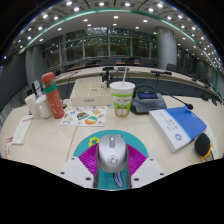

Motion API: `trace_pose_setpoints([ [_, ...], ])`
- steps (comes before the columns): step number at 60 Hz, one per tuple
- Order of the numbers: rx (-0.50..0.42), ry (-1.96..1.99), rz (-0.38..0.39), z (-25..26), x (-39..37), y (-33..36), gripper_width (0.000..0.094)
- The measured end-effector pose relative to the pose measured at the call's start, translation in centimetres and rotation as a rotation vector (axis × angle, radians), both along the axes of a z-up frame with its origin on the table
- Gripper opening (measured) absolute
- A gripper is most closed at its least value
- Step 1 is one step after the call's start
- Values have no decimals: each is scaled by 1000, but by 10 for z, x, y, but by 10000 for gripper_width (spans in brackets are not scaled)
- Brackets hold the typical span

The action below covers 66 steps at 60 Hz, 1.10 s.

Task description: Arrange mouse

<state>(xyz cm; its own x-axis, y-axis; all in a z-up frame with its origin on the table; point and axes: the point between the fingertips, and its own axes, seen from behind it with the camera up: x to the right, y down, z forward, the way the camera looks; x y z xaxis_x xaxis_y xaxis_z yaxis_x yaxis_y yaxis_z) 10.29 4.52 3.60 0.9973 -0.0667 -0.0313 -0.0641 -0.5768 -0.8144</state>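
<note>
Gripper (112,176) jaws half closed, pink pads touching the sides of the grey rounded plastic mouse (112,152) over the teal round mat (137,150); grip looks shallow, smooth shell could slip or twist if jerked

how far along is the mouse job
Done so far: the tool has the mouse between its pink pads, and both seem to press its sides. In hand: the mouse sits over the round teal mat, though I cannot tell if it is resting on it or lifted. Left: setting it in its final spot and letting go. The cup and booklet lie beyond, apart from it.
</note>
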Motion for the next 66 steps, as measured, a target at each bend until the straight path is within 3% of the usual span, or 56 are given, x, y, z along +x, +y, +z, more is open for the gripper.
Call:
trace_pose_setpoints([
  [8, -49, -10, 3, -36, -5, -1, 408],
  [15, -72, -8, 12, -46, -7, -5, 503],
  [17, -79, -12, 14, -43, -7, -9, 565],
  [22, -73, -19, 20, -26, -9, -20, 863],
  [44, -12, -60, 1, 111, -29, -160, 858],
  [66, 33, -87, 6, 166, -51, -320, 856],
])
